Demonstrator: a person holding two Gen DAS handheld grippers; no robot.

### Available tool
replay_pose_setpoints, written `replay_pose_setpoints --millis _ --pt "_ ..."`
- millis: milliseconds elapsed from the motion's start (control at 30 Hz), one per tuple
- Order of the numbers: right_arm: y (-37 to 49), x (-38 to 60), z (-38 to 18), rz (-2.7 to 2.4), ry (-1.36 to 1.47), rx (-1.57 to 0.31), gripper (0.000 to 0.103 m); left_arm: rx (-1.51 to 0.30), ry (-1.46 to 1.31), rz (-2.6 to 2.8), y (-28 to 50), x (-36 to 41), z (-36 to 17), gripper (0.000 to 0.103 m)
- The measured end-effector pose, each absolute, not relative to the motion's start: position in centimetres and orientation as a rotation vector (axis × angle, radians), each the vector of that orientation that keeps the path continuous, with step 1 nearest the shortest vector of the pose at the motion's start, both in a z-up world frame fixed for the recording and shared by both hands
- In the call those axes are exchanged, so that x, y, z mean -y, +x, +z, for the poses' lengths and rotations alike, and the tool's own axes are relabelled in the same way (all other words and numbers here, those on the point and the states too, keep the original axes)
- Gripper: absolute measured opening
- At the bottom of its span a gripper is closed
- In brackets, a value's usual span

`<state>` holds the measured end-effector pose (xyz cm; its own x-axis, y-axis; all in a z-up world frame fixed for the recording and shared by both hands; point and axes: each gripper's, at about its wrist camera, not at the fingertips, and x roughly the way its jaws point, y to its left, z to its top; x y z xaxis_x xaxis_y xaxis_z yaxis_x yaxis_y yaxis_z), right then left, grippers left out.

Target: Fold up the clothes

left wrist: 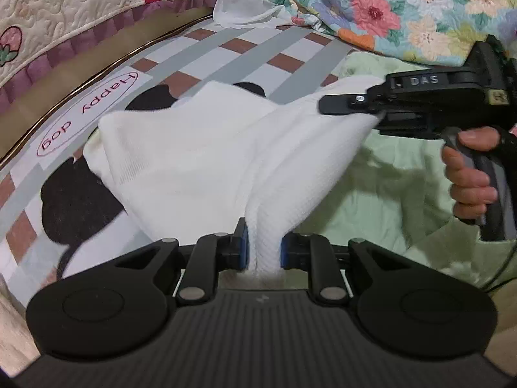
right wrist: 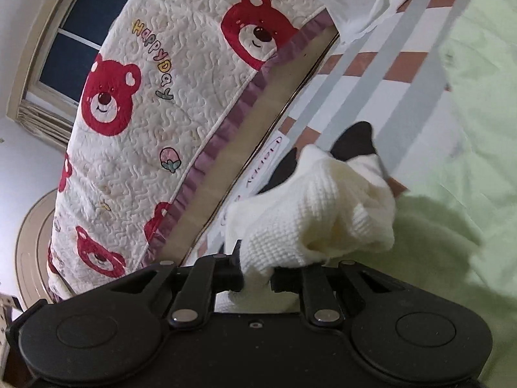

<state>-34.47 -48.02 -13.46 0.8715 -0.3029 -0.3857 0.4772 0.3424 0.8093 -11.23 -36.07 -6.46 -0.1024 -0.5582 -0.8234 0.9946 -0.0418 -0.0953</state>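
Garment: a white waffle-knit cloth, lifted off the bed and stretched between the two grippers, its lower folds sagging toward the sheet.
Left gripper: blue pads pressed onto a bunched ridge of the white cloth, which rises out from between them.
Right gripper: pinching another bunched part of the same cloth; seen from the left wrist it comes in from the right, its tip buried in the fabric.
Right hand: fingers wrapped round the grey handle of the right gripper.
Bed sheet: grey and brown checks with black dog shapes and a "Happy dog" label, under the cloth.
Green cover: lies on the right side of the bed, under the cloth's right end.
Bear quilt: cream with red bears, draped over the headboard.
Floral quilt: heaped at the far edge.
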Motion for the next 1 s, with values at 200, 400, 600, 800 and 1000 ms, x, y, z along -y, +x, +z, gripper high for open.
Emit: replay_pose_setpoints --millis 200,400,600,800,1000 --pt "-30.7 51.9 -10.8 -0.509 1.019 -0.321 0.019 -0.818 0.677 -1.489 -6.8 40.0 -4.1 0.018" --pt "-25.8 56.4 -11.6 -0.510 1.011 -0.442 0.020 -0.794 0.660 -1.416 -2.5 43.9 -5.4 0.018" --pt "-20.1 61.8 -15.1 -0.505 1.050 -0.606 0.022 -0.779 0.650 -1.308 1.5 48.0 -8.8 0.018" --pt "-19.3 66.4 -20.6 -0.451 1.305 -0.619 0.020 -0.837 0.581 -1.213 3.9 49.9 -12.2 0.023" --pt "-20.4 64.5 -18.0 -0.408 1.027 -0.578 0.031 -0.761 0.632 -1.235 3.3 50.1 -12.1 0.027"
